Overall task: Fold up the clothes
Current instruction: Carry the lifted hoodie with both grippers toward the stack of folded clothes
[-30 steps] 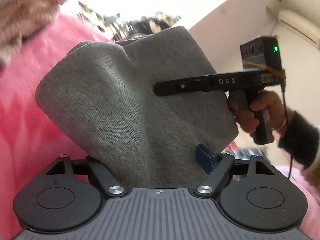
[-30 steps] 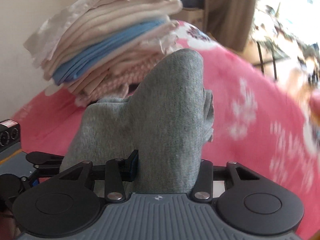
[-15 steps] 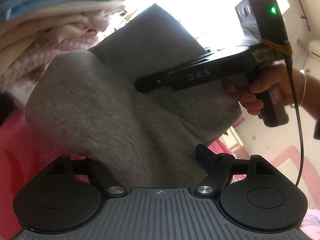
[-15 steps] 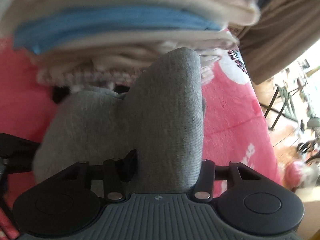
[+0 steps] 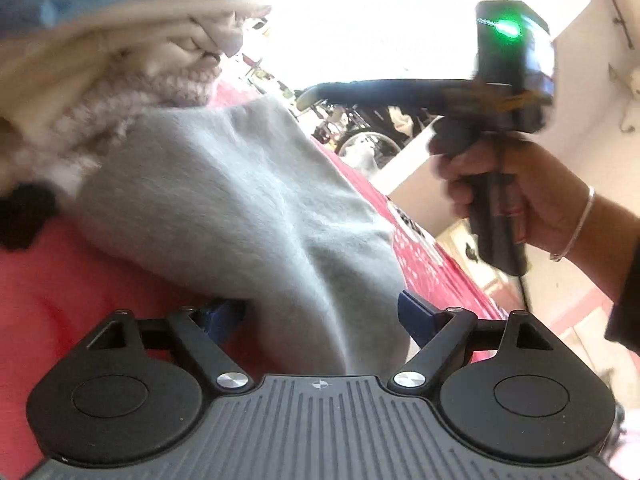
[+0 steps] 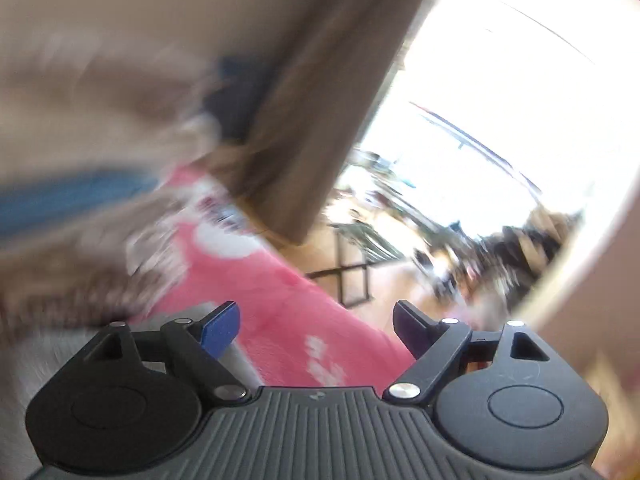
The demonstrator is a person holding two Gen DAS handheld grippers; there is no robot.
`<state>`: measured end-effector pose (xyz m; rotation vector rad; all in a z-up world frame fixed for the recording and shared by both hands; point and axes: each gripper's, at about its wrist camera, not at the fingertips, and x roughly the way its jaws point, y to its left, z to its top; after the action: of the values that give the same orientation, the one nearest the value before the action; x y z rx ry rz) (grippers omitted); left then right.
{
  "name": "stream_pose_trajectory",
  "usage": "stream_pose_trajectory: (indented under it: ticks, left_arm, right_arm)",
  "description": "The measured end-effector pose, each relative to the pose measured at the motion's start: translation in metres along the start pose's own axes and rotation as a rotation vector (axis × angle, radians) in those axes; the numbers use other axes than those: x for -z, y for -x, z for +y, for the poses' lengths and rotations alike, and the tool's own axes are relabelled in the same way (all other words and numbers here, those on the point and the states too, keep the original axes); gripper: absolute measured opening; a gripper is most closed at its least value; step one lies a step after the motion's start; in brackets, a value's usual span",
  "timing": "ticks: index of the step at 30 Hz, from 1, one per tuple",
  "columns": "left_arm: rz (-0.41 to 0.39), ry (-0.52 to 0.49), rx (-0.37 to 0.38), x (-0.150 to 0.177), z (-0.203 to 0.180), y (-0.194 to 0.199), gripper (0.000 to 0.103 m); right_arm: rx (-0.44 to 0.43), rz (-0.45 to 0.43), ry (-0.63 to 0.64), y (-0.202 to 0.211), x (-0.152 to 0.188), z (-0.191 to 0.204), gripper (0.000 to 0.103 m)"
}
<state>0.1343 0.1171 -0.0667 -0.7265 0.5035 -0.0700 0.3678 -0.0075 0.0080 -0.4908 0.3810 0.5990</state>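
Nearby, a stack of folded linens (image 5: 100, 72) crowded the grey garment (image 5: 240, 208) on the pink blanket (image 5: 60, 288). Left gripper (image 5: 320, 316) seemingly gaped around cloth; right gripper (image 6: 316, 328) gaped empty. No writing was readable.

Home bedroom: pink bedspread (image 5: 60, 280), stacked linens (image 5: 100, 60), curtain (image 6: 320, 100).

Both grippers' jaws apart.

The left wrist view looks low and close across the pink bed (image 5: 60, 280) toward a bright window; the blurred right wrist view shares bed (image 6: 288, 320) and folded pile (image 6: 60, 200).
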Motion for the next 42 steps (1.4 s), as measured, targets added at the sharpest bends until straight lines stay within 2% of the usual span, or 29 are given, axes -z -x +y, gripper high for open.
stream_pose_trajectory:
  ticks: [1,3,5,7,10,12,16,19,21,24,27,29,34,36,38,40,42]
  left_arm:
    - [-0.006,-0.013,-0.003,-0.002,0.003,0.013,0.085]
    - [-0.019,-0.042,-0.010,-0.005,0.008,0.037,0.085]
    - [-0.043,-0.093,-0.020,-0.006,0.006,0.058,0.086]
    - [-0.066,-0.143,-0.031,-0.007,0.005,0.079,0.086]
    - [-0.085,-0.286,-0.056,-0.019,-0.010,0.075,0.086]
    - [-0.084,-0.336,-0.088,-0.016,-0.013,0.069,0.086]
    - [-0.051,-0.363,-0.181,-0.025,0.001,0.041,0.083]
    - [-0.021,-0.374,-0.218,-0.024,0.009,0.032,0.082]
    - [-0.017,-0.397,-0.214,-0.017,0.004,0.039,0.084]
    - [-0.025,-0.382,-0.219,-0.018,0.005,0.040,0.083]
    - [-0.051,-0.419,-0.194,-0.014,0.005,0.041,0.084]
    - [-0.061,-0.438,-0.178,-0.010,0.005,0.045,0.086]
    - [-0.035,-0.366,-0.164,0.011,0.014,0.060,0.086]
    - [-0.036,-0.416,-0.183,0.015,0.011,0.046,0.086]
    - [-0.055,-0.537,-0.229,0.023,0.005,0.037,0.086]
    - [-0.057,-0.625,-0.258,0.028,0.001,0.033,0.085]
    - [-0.053,-0.677,-0.266,0.031,0.000,0.031,0.085]
  right_arm:
    - [0.000,0.016,-0.097,0.013,0.001,-0.015,0.083]
    - [-0.083,0.106,-0.330,0.026,0.019,-0.048,0.083]
    - [-0.167,0.212,-0.575,0.029,0.049,-0.071,0.083]
    - [-0.216,0.294,-0.797,0.026,0.082,-0.088,0.082]
    - [-0.286,0.420,-1.051,0.010,0.129,-0.093,0.081]
    - [-0.326,0.477,-1.206,0.008,0.157,-0.080,0.080]
    - [-0.442,0.522,-1.293,0.040,0.194,-0.054,0.080]
    - [-0.529,0.547,-1.499,0.075,0.231,-0.035,0.080]
    - [-0.598,0.484,-1.703,0.099,0.260,-0.020,0.081]
    - [-0.674,0.451,-1.906,0.108,0.285,0.007,0.082]
    - [-0.721,0.373,-2.019,0.096,0.288,0.023,0.083]
    - [-0.672,0.366,-2.023,0.088,0.284,0.030,0.085]
    - [-0.548,0.347,-2.032,0.068,0.273,0.049,0.084]
    - [-0.497,0.341,-2.033,0.060,0.269,0.056,0.077]
    - [-0.401,0.365,-1.968,0.065,0.259,0.057,0.050]
    - [-0.345,0.341,-1.816,0.076,0.237,0.054,0.038]
    - [-0.317,0.294,-1.677,0.087,0.213,0.048,0.033]
